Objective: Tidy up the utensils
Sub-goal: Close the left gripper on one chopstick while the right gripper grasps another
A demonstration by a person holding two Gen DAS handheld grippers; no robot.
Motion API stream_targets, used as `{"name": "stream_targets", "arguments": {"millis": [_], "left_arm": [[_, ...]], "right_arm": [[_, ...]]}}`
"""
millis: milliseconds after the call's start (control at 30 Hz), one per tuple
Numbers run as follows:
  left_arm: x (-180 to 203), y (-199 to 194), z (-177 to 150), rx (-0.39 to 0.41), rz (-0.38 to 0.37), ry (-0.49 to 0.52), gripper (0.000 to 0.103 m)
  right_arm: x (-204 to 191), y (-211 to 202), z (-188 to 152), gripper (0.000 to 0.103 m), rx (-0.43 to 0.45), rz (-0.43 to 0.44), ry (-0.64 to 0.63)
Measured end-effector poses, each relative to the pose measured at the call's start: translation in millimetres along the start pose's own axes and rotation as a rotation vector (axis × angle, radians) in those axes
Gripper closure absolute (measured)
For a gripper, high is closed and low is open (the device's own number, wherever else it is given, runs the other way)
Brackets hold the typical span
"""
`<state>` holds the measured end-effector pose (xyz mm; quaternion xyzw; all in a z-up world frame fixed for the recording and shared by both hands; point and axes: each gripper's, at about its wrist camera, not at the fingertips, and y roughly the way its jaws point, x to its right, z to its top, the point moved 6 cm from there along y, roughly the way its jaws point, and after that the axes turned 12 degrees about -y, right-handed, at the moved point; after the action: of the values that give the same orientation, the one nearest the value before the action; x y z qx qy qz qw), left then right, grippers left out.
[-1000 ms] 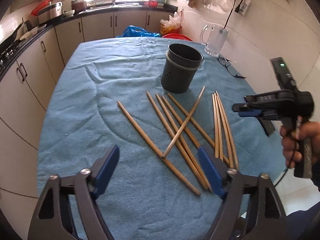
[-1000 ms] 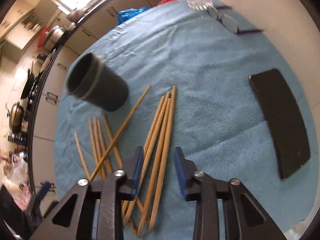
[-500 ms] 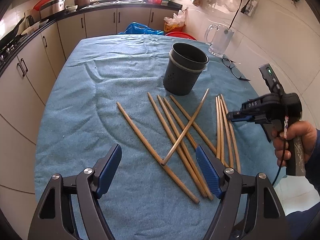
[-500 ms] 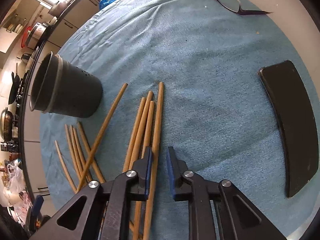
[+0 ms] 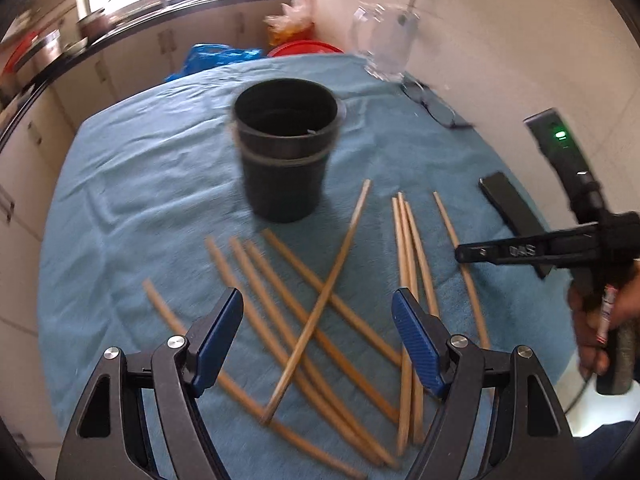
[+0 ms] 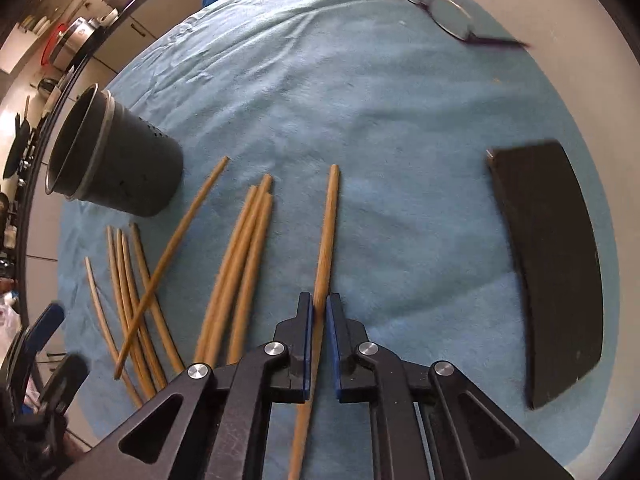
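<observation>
Several wooden chopsticks point(image 5: 288, 280) lie scattered on the blue towel point(image 5: 140, 184) in front of a dark grey holder cup point(image 5: 284, 168), which stands upright and looks empty. My left gripper point(image 5: 318, 320) hovers open above the crossed chopsticks, with nothing between its pads. My right gripper point(image 6: 318, 304) points steeply down, its jaws closing with the blue pads pressed on one chopstick point(image 6: 328, 232). That chopstick lies apart from a bundle of three point(image 6: 244, 260) to its left. The cup point(image 6: 116, 168) is at the far left of the right wrist view.
A black flat case point(image 6: 552, 272) lies right of the held chopstick, near the towel's edge. Eyeglasses point(image 6: 444, 12) and a glass mug point(image 5: 384, 48) sit at the far end by the wall. A person's hand point(image 5: 600, 320) holds the right gripper's handle. Kitchen cabinets run along the left.
My right gripper's jaws closed on the rightmost chopstick, which now lies apart from the bundle. The left gripper moved closer to the cup and stayed open.
</observation>
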<state>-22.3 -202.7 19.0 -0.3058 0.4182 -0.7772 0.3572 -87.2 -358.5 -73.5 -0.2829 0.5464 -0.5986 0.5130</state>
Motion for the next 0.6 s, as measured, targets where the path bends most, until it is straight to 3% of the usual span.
{"name": "stream_targets", "arguments": {"millis": [167, 400, 600], "left_arm": [[23.0, 33.1, 8.3, -0.049, 0.051, 0.095, 0.028], [28.3, 70.0, 18.7, -0.117, 0.128, 0.147, 0.041], [30.9, 85.7, 18.0, -0.167, 0.136, 0.153, 0.065]], "right_arm": [[13.1, -6.1, -19.1, 0.096, 0.001, 0.054, 0.043], [18.1, -6.6, -27.1, 0.096, 0.003, 0.106, 0.060], [20.8, -8.0, -30.5, 0.095, 0.006, 0.140, 0.067]]}}
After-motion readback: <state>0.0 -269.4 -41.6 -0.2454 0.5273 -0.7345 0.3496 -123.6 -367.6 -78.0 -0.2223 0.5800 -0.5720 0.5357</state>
